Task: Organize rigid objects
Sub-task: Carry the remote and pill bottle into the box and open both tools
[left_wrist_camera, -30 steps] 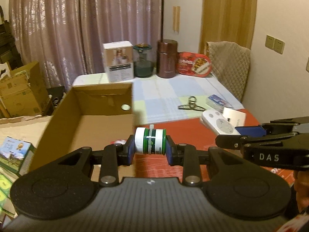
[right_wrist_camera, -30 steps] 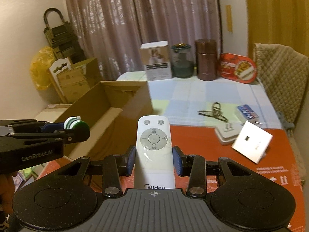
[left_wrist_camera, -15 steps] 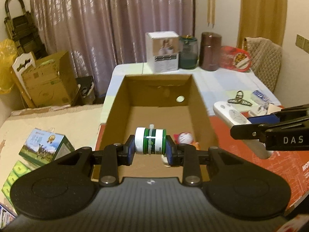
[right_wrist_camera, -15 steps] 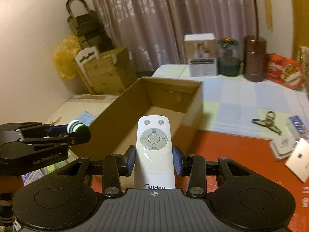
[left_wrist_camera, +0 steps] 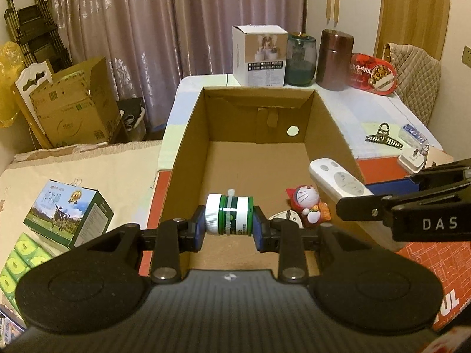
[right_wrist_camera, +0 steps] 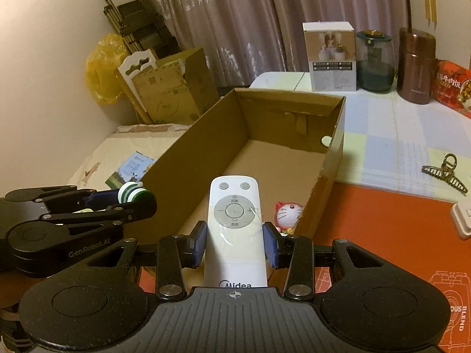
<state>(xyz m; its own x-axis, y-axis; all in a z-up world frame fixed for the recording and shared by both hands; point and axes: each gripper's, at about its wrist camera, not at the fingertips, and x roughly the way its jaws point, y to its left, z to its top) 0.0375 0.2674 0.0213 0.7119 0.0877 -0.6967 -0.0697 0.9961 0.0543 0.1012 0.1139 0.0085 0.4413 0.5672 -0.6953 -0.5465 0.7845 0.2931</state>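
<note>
Hovering bottle [left_wrist_camera: 229,215] inside box rim [left_wrist_camera: 255,89]

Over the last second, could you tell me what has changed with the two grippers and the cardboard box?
Both grippers swung left toward the cardboard box. The left gripper now holds the green and white bottle above the box floor, and the right gripper has brought the white remote over the near end. Neither let go. The Doraemon toy already in the box and the hair clip on the table stayed put.

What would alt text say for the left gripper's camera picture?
The left gripper holds a green-and-white bottle sideways over an open cardboard box containing a cat toy; the right gripper brings a white remote.
</note>
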